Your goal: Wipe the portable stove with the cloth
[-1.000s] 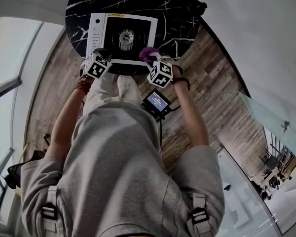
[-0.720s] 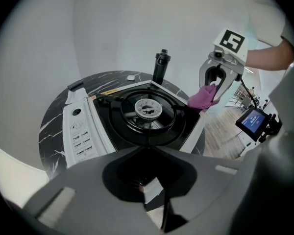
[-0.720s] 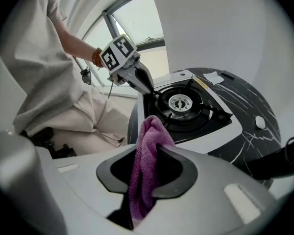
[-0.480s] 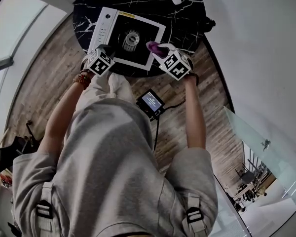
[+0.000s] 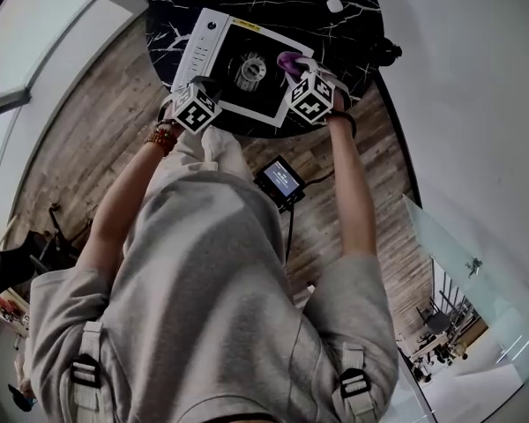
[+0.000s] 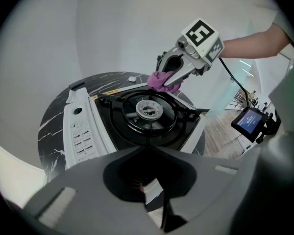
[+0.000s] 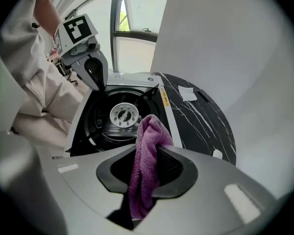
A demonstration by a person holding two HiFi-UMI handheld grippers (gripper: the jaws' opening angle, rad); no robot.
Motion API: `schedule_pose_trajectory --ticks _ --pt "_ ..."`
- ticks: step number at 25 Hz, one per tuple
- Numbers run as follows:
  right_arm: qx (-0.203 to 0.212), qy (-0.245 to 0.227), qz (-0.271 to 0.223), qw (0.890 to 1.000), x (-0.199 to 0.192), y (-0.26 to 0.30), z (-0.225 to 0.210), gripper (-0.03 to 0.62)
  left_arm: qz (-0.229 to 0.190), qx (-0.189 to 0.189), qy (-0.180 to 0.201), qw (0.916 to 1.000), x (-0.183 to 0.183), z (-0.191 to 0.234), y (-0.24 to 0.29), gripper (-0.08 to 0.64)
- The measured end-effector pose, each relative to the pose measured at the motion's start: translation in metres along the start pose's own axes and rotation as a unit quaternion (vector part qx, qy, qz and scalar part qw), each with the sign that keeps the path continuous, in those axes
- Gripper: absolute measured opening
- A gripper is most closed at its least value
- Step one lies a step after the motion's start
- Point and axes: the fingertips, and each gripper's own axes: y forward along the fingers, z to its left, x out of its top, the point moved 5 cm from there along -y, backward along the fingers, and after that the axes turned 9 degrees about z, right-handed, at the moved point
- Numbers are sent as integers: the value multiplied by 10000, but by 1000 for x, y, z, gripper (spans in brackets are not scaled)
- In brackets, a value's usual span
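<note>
Snugly inside right gripper (image 7: 147, 153), cloth (image 7: 150, 131)

One portable stove (image 5: 213, 49) with one burner (image 5: 249, 69), one purple cloth (image 5: 289, 60), two grippers, the left gripper (image 5: 202, 85) and the right gripper (image 5: 294, 69), one round black table (image 5: 339, 42), two white scraps (image 7: 187, 93) on it, one small screen (image 5: 280, 181)

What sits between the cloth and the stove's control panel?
The round burner lies between the cloth and the control panel; the head view shows it.
</note>
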Motion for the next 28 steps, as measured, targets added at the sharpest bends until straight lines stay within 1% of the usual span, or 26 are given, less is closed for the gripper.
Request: schedule_pose_trajectory --ticks 3,7,13,19,28 --pt "87 -195 152 9997 -2 9 5 95 35 -12 54 10000 -1 1 0 25" --pt "174 -177 191 9995 -2 14 9 94 61 -3 86 9999 0 2 0 25" --pt "421 -283 463 9976 -1 17 13 92 98 -2 97 9999 1 0 1 25" --pt "481 -431 534 9965 6 18 26 91 102 49 80 9999 1 0 0 25" --pt "463 -417 497 9968 5 17 33 92 125 36 57 9999 1 1 1 25"
